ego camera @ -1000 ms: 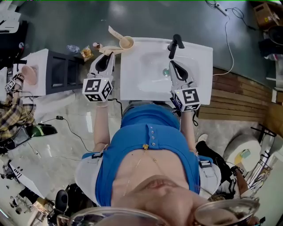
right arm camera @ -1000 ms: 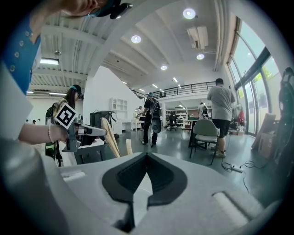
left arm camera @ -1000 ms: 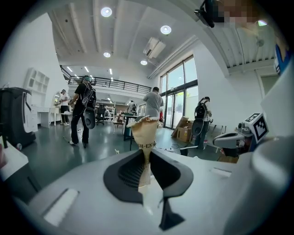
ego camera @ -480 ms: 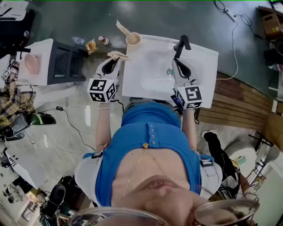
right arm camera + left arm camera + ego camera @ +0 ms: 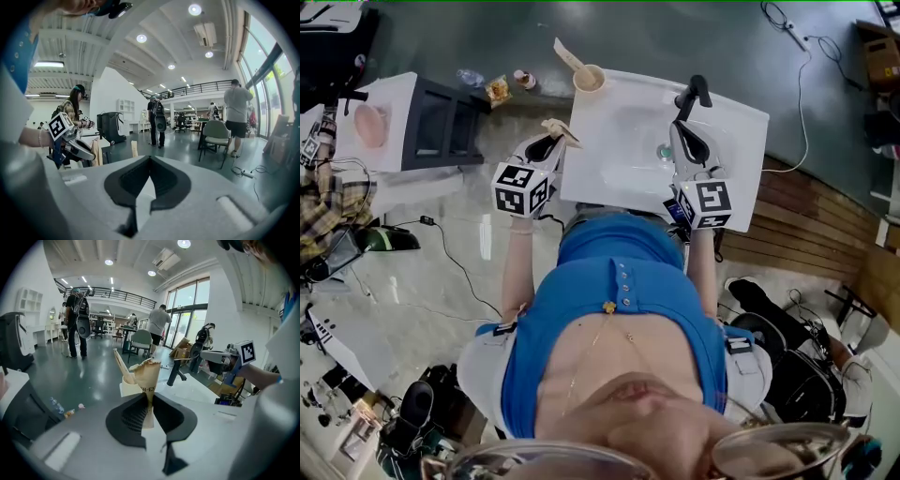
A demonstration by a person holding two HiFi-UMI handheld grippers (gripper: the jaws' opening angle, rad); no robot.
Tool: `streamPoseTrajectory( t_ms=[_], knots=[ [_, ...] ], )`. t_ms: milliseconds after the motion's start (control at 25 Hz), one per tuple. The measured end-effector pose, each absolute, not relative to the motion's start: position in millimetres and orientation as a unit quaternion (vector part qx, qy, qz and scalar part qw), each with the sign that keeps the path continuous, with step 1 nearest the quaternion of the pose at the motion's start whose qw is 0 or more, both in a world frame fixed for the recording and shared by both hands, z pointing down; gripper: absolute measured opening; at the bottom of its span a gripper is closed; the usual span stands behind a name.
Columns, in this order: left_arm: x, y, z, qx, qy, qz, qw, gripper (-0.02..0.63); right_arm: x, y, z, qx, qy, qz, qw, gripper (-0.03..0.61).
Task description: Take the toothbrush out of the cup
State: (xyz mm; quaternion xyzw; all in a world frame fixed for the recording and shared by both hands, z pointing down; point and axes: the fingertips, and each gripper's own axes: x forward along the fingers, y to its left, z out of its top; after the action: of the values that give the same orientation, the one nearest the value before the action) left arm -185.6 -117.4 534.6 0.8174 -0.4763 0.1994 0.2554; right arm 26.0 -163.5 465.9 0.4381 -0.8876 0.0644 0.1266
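The left gripper (image 5: 547, 144) has drawn the paper-wrapped toothbrush (image 5: 562, 132) away from the cup (image 5: 588, 79). Its jaws have just closed further on it.

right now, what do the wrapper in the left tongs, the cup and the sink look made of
The toothbrush wrapper: matte brown paper, ragged crumpled top. The cup: beige, matte; plastic or ceramic, unclear. The sink: white glossy ceramic, probably; it reflects light.
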Motion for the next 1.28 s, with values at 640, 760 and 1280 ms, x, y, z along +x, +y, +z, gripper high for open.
streamPoseTrajectory(
  t_ms=[640,760,1280],
  knots=[
    [-174.2,-103.2,593.4,0.807,-0.392,0.29,0.333,0.04,46.2,-153.4,467.1,0.478,-0.865,0.07,0.133,0.002],
    [-175.9,-113.0,596.8,0.807,-0.399,0.28,0.335,0.037,54.4,-151.6,468.2,0.492,-0.857,0.072,0.135,0.002],
    [-176.9,-151.4,629.7,0.784,-0.437,0.214,0.385,0.03,75.8,-145.1,471.1,0.529,-0.833,0.079,0.137,0.002]
  ],
)
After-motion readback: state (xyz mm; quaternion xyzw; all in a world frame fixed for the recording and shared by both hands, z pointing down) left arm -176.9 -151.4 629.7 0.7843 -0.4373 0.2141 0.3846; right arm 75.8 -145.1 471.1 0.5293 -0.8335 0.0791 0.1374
